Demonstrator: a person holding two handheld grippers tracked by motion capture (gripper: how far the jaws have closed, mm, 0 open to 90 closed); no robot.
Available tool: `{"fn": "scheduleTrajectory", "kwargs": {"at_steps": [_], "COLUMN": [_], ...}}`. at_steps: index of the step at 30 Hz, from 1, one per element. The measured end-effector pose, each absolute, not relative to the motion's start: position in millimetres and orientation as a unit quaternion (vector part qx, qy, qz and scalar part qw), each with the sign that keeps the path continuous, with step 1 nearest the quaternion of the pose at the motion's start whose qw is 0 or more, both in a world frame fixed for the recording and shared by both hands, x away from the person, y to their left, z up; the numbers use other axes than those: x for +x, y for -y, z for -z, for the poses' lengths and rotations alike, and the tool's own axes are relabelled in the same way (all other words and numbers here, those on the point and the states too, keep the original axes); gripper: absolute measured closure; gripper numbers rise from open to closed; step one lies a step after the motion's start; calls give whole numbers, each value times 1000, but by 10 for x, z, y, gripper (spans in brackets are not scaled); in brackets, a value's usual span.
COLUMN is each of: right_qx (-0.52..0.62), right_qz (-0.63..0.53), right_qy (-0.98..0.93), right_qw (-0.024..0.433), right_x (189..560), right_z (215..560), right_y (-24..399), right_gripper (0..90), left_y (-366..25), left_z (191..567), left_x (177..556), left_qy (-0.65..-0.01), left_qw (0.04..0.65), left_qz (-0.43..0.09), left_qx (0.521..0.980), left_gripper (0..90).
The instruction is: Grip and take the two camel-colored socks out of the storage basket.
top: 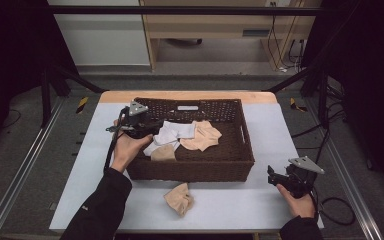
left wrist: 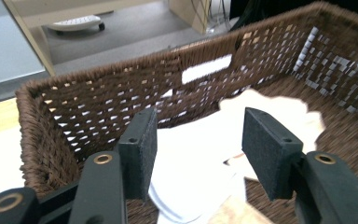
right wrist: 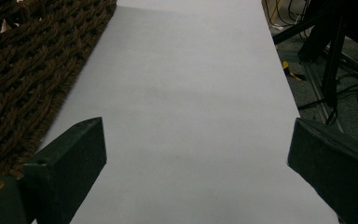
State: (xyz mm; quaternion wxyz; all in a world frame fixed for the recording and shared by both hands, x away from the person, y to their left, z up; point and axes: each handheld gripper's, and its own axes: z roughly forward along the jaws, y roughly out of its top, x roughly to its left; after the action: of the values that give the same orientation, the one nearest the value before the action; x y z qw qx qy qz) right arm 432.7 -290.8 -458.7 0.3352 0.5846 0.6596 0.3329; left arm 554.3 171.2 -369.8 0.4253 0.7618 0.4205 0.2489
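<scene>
A brown wicker basket (top: 230,162) sits mid-table and holds a white cloth (top: 172,132) and beige cloths (top: 202,136). My left gripper (top: 152,127) hovers over the basket's left side, open, with nothing between its jaws. In the left gripper view that gripper (left wrist: 198,149) stands above the white cloth (left wrist: 191,163), with a beige cloth (left wrist: 279,109) behind it and the basket wall (left wrist: 98,102) beyond. One more beige cloth (top: 179,198) lies on the table in front of the basket. My right gripper (top: 272,176) rests open at the table's right front, over the bare white sheet (right wrist: 191,116).
The white table sheet (top: 240,205) ends close to the front edge. Black frame bars and cables (top: 330,200) run along the right side. A wooden cabinet (top: 220,25) stands behind the table. The basket's outer wall (right wrist: 23,79) lies left of my right gripper.
</scene>
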Motion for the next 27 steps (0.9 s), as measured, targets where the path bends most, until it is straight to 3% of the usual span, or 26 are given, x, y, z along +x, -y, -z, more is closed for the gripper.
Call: {"fn": "scheduleTrajectory", "kwargs": {"at_steps": [9,16,27], "right_qx": [583,582,583], "right_qz": [-331,-331,-331], "right_qy": [-662,-662,-662], "right_qw": [336,336,335], "right_x": [4332,4331,4335], "right_z": [4592,4590,4591], "right_y": [2905,2906,2905], "right_gripper": [47,47,46], "left_y": [-1666,-1523,-1438], "left_z": [3924,4033,4228], "left_x": [5612,5622,5687], "left_qy": [-406,-377,-388], "left_qw": [395,333,313], "left_qz": [-220,-214,-177], "left_qx": [794,838,849], "left_gripper": [449,446,412]}}
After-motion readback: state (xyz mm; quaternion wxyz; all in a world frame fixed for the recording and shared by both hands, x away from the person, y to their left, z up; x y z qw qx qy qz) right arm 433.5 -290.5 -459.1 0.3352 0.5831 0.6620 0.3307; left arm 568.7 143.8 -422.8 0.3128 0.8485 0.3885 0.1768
